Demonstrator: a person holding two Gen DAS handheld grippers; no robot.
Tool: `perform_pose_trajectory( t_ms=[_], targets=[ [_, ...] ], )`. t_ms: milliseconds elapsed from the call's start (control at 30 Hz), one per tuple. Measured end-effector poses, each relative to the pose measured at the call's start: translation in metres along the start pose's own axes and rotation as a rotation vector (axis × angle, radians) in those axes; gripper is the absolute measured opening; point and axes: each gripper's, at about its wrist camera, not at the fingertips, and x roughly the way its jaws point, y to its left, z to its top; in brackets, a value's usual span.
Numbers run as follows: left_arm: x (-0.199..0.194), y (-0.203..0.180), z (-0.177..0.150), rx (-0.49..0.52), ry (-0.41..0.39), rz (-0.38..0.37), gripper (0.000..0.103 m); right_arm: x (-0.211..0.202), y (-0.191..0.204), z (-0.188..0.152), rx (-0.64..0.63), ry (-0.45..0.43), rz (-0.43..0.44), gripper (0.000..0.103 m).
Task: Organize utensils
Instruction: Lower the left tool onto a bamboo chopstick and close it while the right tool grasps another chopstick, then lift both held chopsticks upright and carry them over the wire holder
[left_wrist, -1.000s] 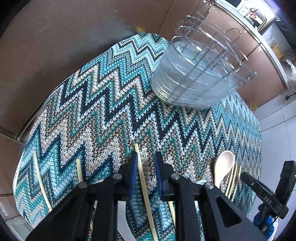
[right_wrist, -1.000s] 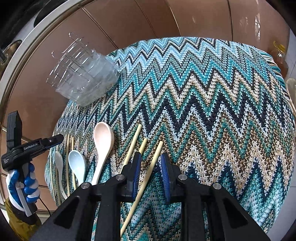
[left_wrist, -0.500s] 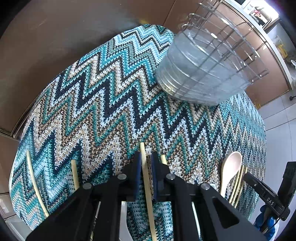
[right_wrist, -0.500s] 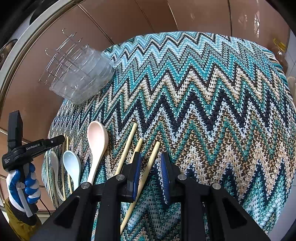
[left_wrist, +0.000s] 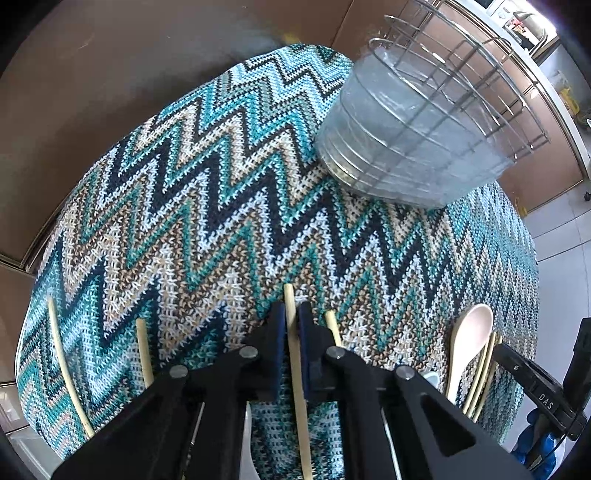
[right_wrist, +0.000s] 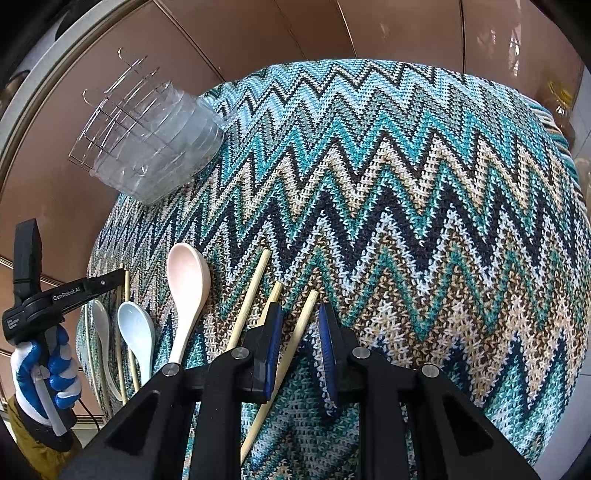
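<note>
A knitted cloth in teal, navy, cream and tan zigzags (left_wrist: 207, 192) covers the whole work surface, and at its far edge stands a clear plastic tub seated in a wire utensil rack (left_wrist: 413, 147), the likely home for everything loose here. Nearer, the utensils lie scattered: a pale pink wooden spoon (right_wrist: 186, 291), a light blue ceramic soup spoon (right_wrist: 136, 332) and a white ceramic spoon (right_wrist: 101, 325) between the two tools, plus several pale bamboo chopsticks, all with their long axes running roughly away from the cameras toward the rack. The left gripper (left_wrist: 291, 328) has just been closing and now pinches one pale bamboo chopstick (left_wrist: 295, 354) between its blue pads, the stick lying straight along the line of the fingers with its tip poking out just past them. The right gripper (right_wrist: 300, 332) has been narrowing too, but its jaws are only partly drawn in: a second bamboo chopstick (right_wrist: 291, 350) runs between them on a slant, close against the left pad with a clear gap to the right pad, so it looks bracketed rather than gripped. Two more chopsticks (right_wrist: 251, 295) lie just left of it. Each hand therefore has its own stick directly beneath it; the left one's seems ready to lift, while the right probably must finish closing, and the slanted stick may twist as the pads meet it.
</note>
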Motion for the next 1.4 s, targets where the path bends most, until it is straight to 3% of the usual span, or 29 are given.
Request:
perform_pose_trajectory(
  t_ms=[100, 300, 567, 867, 1067, 1133, 1300, 1400],
  targets=[
    [-0.001, 0.0, -0.003, -0.009, -0.01, -0.001, 0.006, 0.002, 0.005, 0.001, -0.018, -0.002, -0.03, 0.011],
    [-0.021, 0.001, -0.012, -0.017, -0.057, -0.044, 0.005, -0.006, -0.001, -0.008, 0.001, -0.027, -0.008, 0.01],
    [-0.09, 0.001, -0.028, 0.017, -0.212, -0.093, 0.005, -0.066, 0.022, -0.026, -0.058, -0.184, 0.071, 0.007],
    [-0.21, -0.018, -0.029, 0.073, -0.497, -0.179, 0.005, -0.162, 0.079, -0.025, -0.209, -0.443, 0.159, 0.005],
    [-0.282, -0.04, 0.005, 0.105, -0.732, -0.206, 0.005, -0.218, 0.128, 0.017, -0.306, -0.673, 0.201, 0.005],
    [-0.299, -0.048, 0.021, 0.102, -0.837, -0.181, 0.005, -0.225, 0.142, 0.033, -0.324, -0.736, 0.205, 0.005],
    [-0.3, -0.059, 0.057, 0.07, -0.99, -0.145, 0.005, -0.23, 0.161, 0.074, -0.349, -0.866, 0.214, 0.005],
    [-0.278, -0.068, 0.077, 0.041, -1.028, -0.13, 0.005, -0.21, 0.167, 0.094, -0.351, -0.903, 0.193, 0.005]
  ],
)
